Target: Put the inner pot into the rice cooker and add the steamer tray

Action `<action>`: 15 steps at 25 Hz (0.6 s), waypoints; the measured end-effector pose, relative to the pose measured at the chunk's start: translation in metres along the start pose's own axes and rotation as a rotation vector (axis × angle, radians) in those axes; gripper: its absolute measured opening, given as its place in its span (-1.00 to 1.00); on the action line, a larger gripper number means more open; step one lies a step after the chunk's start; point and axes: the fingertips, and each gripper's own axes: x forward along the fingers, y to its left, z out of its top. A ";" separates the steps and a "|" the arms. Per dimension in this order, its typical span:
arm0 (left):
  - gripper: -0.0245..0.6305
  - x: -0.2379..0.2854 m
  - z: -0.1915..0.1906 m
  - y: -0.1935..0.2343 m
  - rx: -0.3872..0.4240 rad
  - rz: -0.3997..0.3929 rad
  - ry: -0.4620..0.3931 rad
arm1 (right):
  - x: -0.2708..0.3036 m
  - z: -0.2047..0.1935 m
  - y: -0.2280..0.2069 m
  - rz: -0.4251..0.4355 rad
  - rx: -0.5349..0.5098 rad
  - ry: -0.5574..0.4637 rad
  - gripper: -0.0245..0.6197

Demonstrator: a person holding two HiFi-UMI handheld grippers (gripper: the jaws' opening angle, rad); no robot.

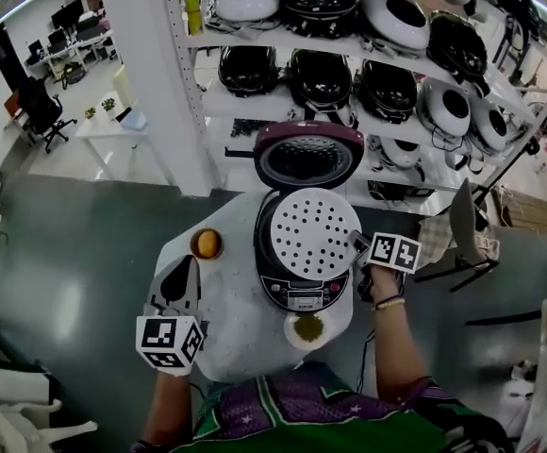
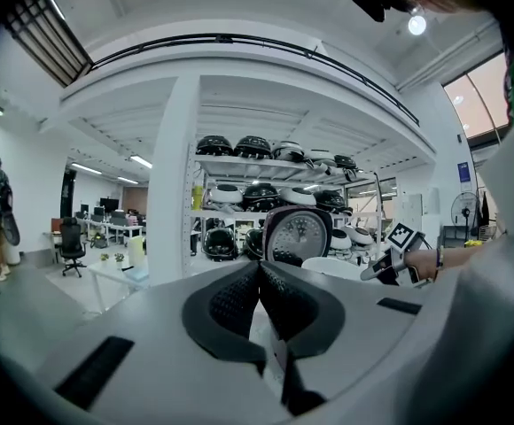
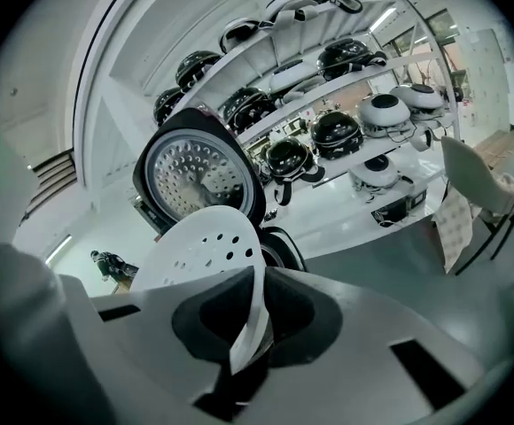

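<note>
Step in hand: adding the steamer tray [image 1: 314, 233]. The tray hung tilted over the open mouth of the rice cooker [image 1: 302, 297] at mid-table, lid up behind. Inner pot was hidden beneath it, probably seated. Right gripper [image 1: 359, 244] pinched the tray's right rim, jaws nearly closed on the thin edge. Left gripper [image 1: 183, 274] was pressed together, empty, over the table's [image 1: 226, 324] left edge. Next: level the tray, lower it squarely into the mouth, then let go.

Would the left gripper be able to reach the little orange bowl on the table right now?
Probably yes. The left gripper is right beside the orange bowl, with nothing between them, and it holds nothing. Its fingers are shut, so they would need to open first.
</note>
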 end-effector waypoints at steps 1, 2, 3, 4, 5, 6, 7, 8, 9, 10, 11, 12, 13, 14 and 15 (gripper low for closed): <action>-0.86 -0.001 0.000 0.001 0.004 0.009 0.003 | 0.005 0.000 0.000 0.002 -0.003 0.009 -0.81; -0.86 -0.001 -0.001 0.002 0.007 0.019 0.006 | 0.011 -0.001 0.000 0.005 -0.005 0.020 -0.80; -0.86 -0.002 -0.002 0.003 0.010 0.027 0.009 | 0.016 -0.002 -0.001 0.007 -0.009 0.031 -0.80; -0.86 -0.002 -0.002 0.004 0.012 0.035 0.012 | 0.021 -0.004 -0.001 0.007 -0.012 0.043 -0.80; -0.86 -0.003 -0.002 0.005 0.013 0.043 0.014 | 0.025 -0.006 -0.002 0.007 -0.015 0.053 -0.80; -0.86 -0.004 -0.002 0.007 0.014 0.051 0.016 | 0.029 -0.007 -0.003 0.005 -0.018 0.062 -0.79; -0.86 -0.005 -0.002 0.008 0.015 0.059 0.018 | 0.032 -0.009 -0.003 0.003 -0.020 0.070 -0.78; -0.86 -0.006 -0.002 0.009 0.017 0.066 0.020 | 0.035 -0.010 -0.003 0.001 -0.022 0.077 -0.78; -0.86 -0.008 -0.001 0.011 0.018 0.073 0.023 | 0.038 -0.012 -0.003 0.000 -0.022 0.083 -0.77; -0.86 -0.009 -0.002 0.013 0.019 0.078 0.025 | 0.041 -0.013 -0.003 -0.002 -0.021 0.087 -0.77; -0.86 -0.009 -0.002 0.015 0.020 0.083 0.026 | 0.043 -0.014 -0.002 -0.003 -0.019 0.089 -0.76; -0.86 -0.010 -0.002 0.016 0.020 0.087 0.028 | 0.046 -0.014 -0.002 -0.003 -0.018 0.091 -0.76; -0.86 -0.010 -0.001 0.017 0.021 0.089 0.028 | 0.048 -0.013 -0.002 -0.004 -0.018 0.092 -0.76; -0.86 -0.009 -0.001 0.018 0.023 0.091 0.029 | 0.050 -0.012 -0.002 -0.006 -0.021 0.093 -0.75; -0.86 -0.009 0.000 0.018 0.025 0.093 0.030 | 0.051 -0.012 -0.002 -0.008 -0.023 0.094 -0.74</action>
